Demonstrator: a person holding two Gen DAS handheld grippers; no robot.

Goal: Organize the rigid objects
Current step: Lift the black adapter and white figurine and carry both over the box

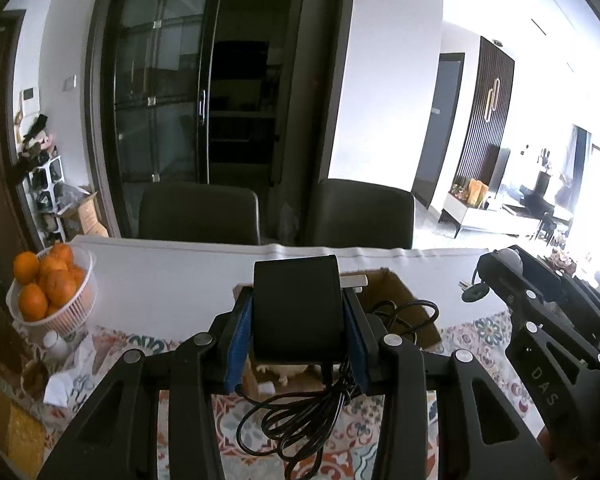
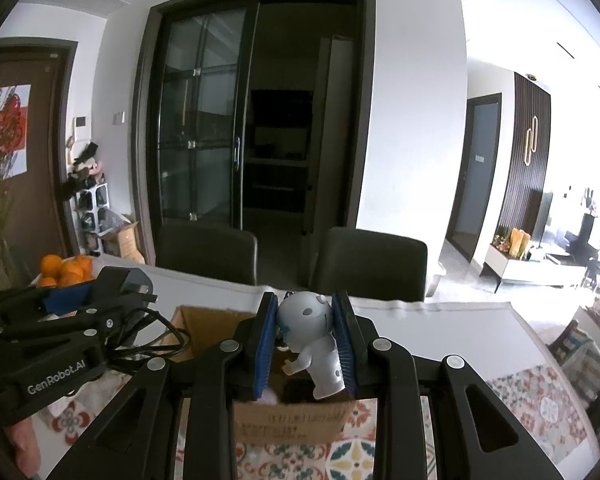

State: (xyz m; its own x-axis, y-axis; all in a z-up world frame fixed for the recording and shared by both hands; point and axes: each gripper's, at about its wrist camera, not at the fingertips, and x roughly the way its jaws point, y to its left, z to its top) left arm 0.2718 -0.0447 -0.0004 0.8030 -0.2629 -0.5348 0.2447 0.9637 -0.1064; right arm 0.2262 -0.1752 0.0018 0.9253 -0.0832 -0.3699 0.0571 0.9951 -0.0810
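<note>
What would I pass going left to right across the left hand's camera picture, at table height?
Basket of oranges → black power adapter clamped in the left tongs → cardboard box → right tongs, reaching in from the right edge.

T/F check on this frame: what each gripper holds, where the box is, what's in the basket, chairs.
1. The left gripper is shut on a black power adapter. True.
2. The right gripper is open. False: it grips a white toy figure.
3. The figure is above the cardboard box. True.
4. The white basket holds apples. False: oranges.
5. Two dark chairs stand behind the table. True.
</note>
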